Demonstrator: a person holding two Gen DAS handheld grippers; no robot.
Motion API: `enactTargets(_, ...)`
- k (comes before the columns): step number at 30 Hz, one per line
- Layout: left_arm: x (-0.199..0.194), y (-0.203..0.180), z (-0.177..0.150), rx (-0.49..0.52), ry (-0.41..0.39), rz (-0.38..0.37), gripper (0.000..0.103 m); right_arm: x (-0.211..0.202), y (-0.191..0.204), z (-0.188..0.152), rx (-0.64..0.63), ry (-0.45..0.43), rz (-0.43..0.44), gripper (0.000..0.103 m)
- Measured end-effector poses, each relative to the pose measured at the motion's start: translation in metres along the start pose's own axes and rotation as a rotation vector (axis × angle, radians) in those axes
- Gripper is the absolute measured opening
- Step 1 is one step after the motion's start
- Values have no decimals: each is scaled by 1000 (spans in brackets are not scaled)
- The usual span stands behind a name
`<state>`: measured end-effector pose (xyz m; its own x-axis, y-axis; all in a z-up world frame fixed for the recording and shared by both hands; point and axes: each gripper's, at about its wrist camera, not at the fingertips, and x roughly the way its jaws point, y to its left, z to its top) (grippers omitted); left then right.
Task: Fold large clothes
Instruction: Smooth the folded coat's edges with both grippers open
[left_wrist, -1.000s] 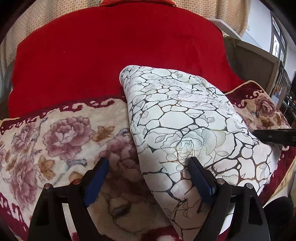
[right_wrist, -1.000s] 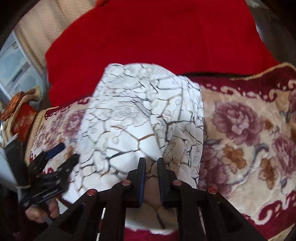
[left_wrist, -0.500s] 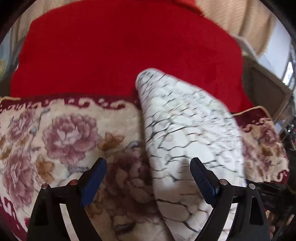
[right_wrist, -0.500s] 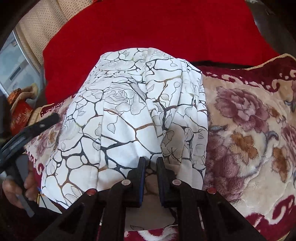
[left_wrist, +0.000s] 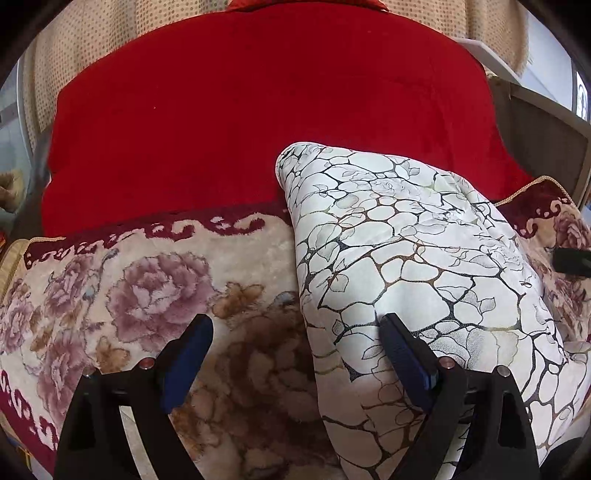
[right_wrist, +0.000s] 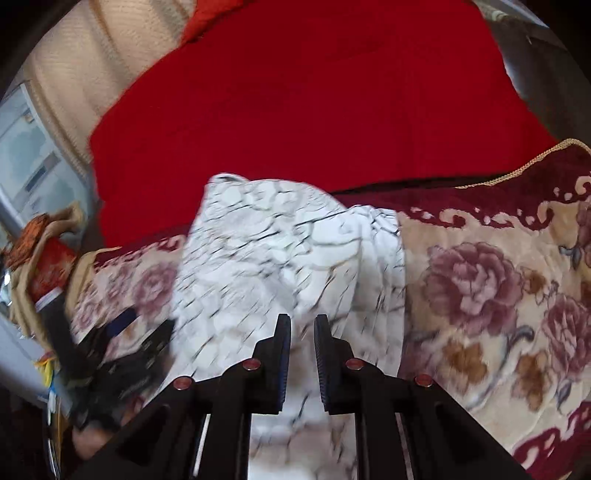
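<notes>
- Two grippers work over one white garment (left_wrist: 406, 266) printed with a dark crackle and rose pattern, folded into a thick bundle.
- From the left wrist camera the garment fills the centre and right of the frame, lying on a floral blanket (left_wrist: 147, 295) in cream, mauve and maroon.
- Behind both, across the upper half of that frame, spreads a plain red cloth (left_wrist: 258, 110).
- Left gripper (left_wrist: 295, 339): its jaws stand wide apart and clamp nothing; one blue-padded finger (left_wrist: 186, 354) is over the blanket at lower left, the other is pressed into or against the garment's near face at lower centre-right.
- At the right edge of the left wrist frame a dark tip pokes in beside the garment; what it is cannot be told.
- From the right wrist camera the garment (right_wrist: 288, 251) sits in the centre, motion-blurred, with the blanket (right_wrist: 480, 295) to its right and the red cloth (right_wrist: 314, 103) above.
- Right gripper (right_wrist: 301, 332): the fingers are drawn close together at lower centre with white fabric bunched in the narrow slot, so it is clamped on the garment's near edge.
- At lower left of the right wrist frame the left gripper (right_wrist: 136, 332) shows as a dark blur beside the garment.
</notes>
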<state>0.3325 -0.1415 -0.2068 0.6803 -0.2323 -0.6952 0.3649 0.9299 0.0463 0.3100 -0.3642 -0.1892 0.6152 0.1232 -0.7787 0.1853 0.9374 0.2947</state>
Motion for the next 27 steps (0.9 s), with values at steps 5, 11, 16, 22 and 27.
enactTargets(5,1,-1,0,8,-4,-13,92,81,-28,-2,84,149,-36,16)
enactTargets(11,3,0,0,16,-5,1,93,66,-34,-5,129,106,-2,16)
enactTargets(16,3,5,3,-3,15,-15,93,25,-33,-7,149,18,68,17)
enactTargets(22,-8,33,15,-85,-24,-15,93,-8,-42,-7,194,-133,74,87)
enactTargets(27,4,38,16,-78,1,33,93,4,-48,-6,198,-180,86,67)
